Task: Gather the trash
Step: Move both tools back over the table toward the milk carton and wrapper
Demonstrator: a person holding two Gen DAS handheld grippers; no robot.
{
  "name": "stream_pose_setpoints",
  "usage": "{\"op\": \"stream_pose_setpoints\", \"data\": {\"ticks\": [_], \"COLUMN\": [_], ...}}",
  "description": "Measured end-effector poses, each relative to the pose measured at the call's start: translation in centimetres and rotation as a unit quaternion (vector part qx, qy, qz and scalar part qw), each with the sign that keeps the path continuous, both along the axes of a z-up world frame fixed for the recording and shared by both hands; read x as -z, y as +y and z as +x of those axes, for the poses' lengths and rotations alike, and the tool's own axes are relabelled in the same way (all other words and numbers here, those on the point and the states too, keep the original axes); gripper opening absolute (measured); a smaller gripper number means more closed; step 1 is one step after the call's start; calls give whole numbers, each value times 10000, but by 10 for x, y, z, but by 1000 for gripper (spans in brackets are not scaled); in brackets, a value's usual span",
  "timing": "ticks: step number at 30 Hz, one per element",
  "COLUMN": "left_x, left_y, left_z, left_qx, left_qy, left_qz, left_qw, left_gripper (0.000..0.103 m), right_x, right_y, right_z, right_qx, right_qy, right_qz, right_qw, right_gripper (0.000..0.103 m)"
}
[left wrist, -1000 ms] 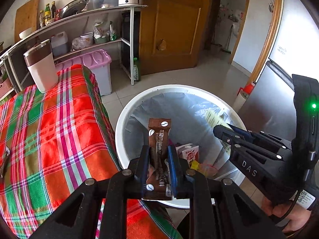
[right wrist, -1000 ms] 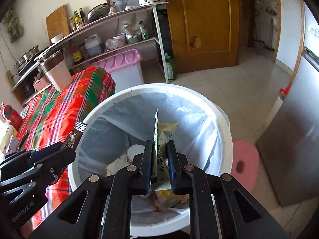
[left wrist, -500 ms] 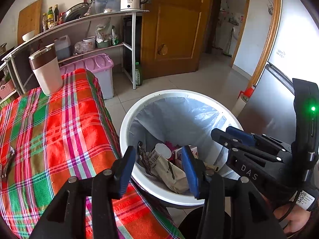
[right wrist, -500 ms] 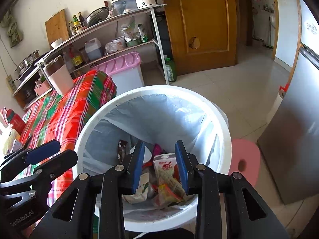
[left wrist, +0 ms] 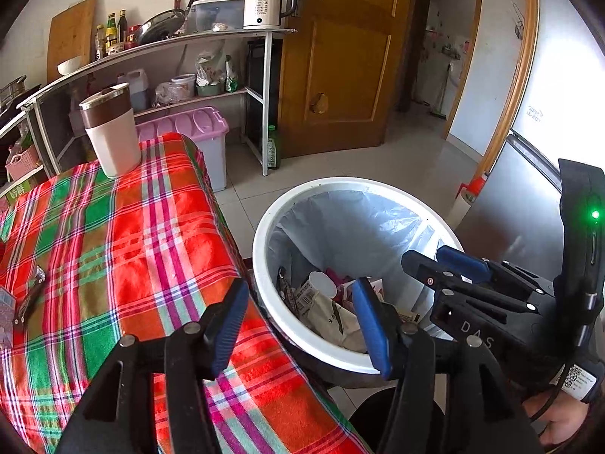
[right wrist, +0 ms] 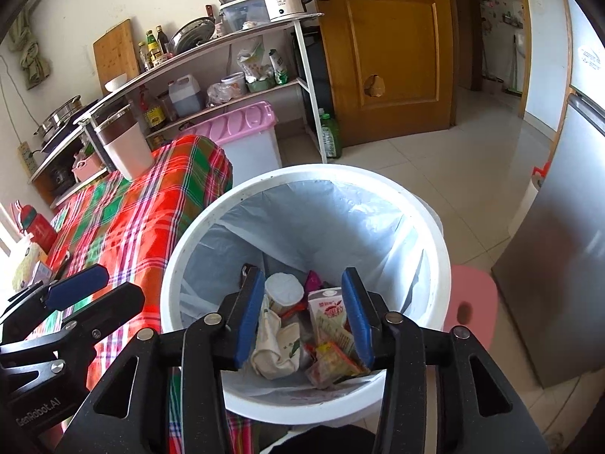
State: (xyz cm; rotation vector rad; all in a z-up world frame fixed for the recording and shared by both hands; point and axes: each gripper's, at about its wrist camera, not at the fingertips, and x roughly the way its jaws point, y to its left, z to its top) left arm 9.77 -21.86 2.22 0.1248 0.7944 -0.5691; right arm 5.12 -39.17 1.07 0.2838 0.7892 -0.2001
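Observation:
A white trash bin (right wrist: 435,234) lined with a grey bag stands on the floor beside the table; it also shows in the left wrist view (left wrist: 261,249). Inside lie a paper cup (right wrist: 283,289), a red-and-white drink carton (right wrist: 329,312), crumpled wrappers (right wrist: 332,363) and a white bag (right wrist: 274,348). My right gripper (right wrist: 302,317) is open and empty, just above the bin's near rim. My left gripper (left wrist: 302,325) is open and empty, over the table's edge next to the bin. The right gripper also shows in the left wrist view (left wrist: 442,265).
The table has a red-green plaid cloth (left wrist: 113,234) with a white-and-brown tumbler (left wrist: 111,132) at its far end and small items (left wrist: 26,302) at its left edge. A pink-lidded box (left wrist: 196,128), a shelf rack (left wrist: 227,38), a pink stool (right wrist: 472,302) and a fridge (right wrist: 567,227) surround the bin.
Both grippers opened and let go: the brown wrapper from the left and the yellow packet from the right dropped into the bin. Both have since opened wider and drawn back a little.

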Motion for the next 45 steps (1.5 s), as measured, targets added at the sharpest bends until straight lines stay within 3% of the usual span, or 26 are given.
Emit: {"op": "stream_pose_setpoints", "data": {"ticks": [21, 39, 45], "left_x": [-15, -9, 0], "left_y": [107, 221, 265], "left_z": [-4, 3, 12], "left_qx": [-935, -1903, -2303], "left_qy": [-260, -363, -291], "left_qz": [-143, -108, -27], "left_qw": [9952, 9810, 9727], "left_gripper": [63, 64, 65], "right_x": [-21, -20, -15], "right_y": [83, 188, 217], "right_z": [11, 45, 61], "right_qx": [-682, -1556, -1771], "right_qy": [-328, -321, -247], "right_qz": [14, 52, 73], "right_qw": [9971, 9873, 9838], "right_gripper": [51, 56, 56]}}
